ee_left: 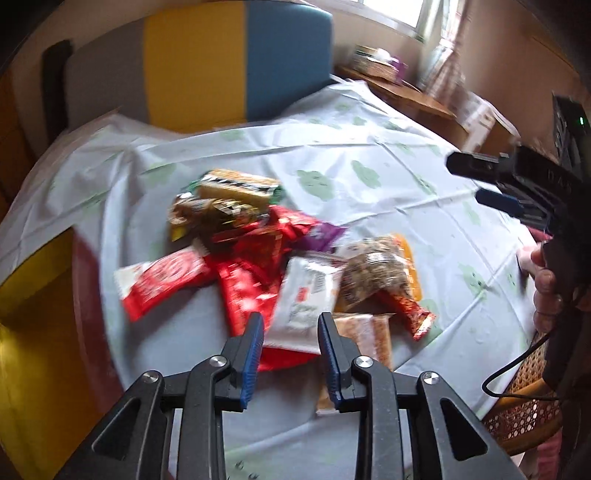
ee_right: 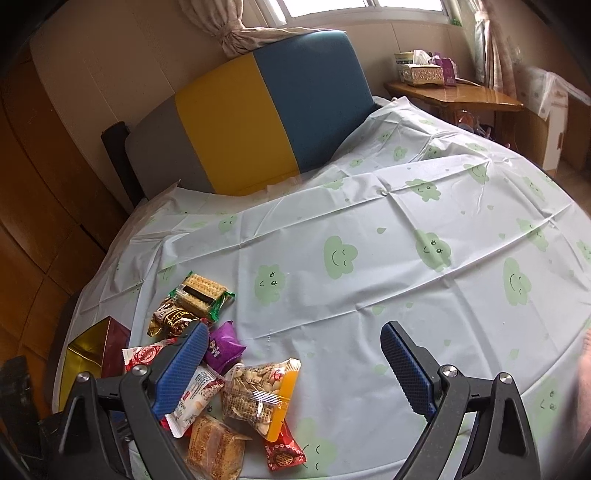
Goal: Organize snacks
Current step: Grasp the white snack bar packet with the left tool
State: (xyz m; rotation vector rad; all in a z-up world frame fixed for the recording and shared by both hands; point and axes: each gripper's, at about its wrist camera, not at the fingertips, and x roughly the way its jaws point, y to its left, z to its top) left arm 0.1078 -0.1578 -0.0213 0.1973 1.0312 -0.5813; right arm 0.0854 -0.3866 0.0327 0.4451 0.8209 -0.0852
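While left tongs (ee_left: 291, 318) and right tongs (ee_right: 295, 328) gape empty, snack packets (ee_right: 258, 391) lie loose beside a red-gold box (ee_right: 96, 347).

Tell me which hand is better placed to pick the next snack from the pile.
Probably left: its tool hovers over the white plastic packet, while the right tool stands beside the pile.

headboard (ee_right: 258, 110) – grey, yellow, blue | wooden side table (ee_right: 458, 94) – tissue box (ee_right: 424, 72) | curtain (ee_right: 236, 33)
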